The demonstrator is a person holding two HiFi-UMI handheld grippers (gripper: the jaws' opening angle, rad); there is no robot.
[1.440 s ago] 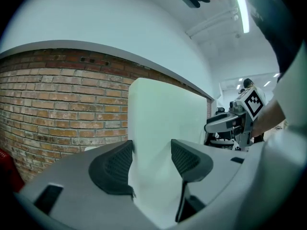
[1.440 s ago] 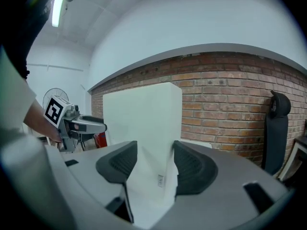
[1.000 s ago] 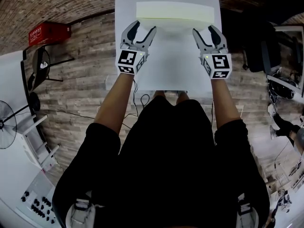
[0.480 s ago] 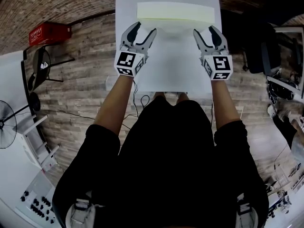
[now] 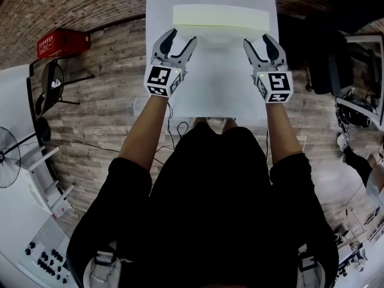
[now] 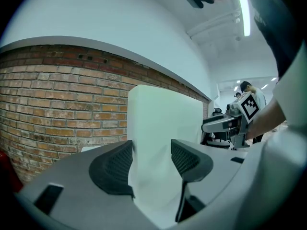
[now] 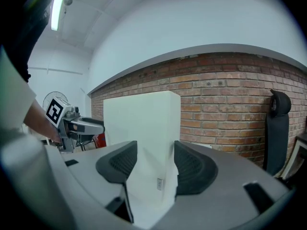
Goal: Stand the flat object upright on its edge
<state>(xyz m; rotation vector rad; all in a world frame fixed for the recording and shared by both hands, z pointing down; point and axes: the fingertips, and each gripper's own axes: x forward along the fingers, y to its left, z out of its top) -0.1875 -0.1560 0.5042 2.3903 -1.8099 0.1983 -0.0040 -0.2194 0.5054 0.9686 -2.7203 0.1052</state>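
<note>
A pale cream foam slab (image 5: 220, 18) stands on its long edge across the far half of the white table (image 5: 210, 89). My left gripper (image 5: 179, 41) is open, its tips just short of the slab's near face by its left end. My right gripper (image 5: 261, 42) is open too, level with it by the slab's right end. In the left gripper view the slab (image 6: 163, 128) rises upright beyond the open left gripper (image 6: 151, 152). The right gripper view shows the slab's end (image 7: 141, 123) beyond the open right gripper (image 7: 154, 159). Neither gripper holds anything.
The table is narrow, with side edges just outside both grippers and the near edge at the person's waist. On the brick-pattern floor are a red box (image 5: 62, 42) and a fan (image 5: 9, 158) to the left, and a black chair (image 5: 327, 65) to the right.
</note>
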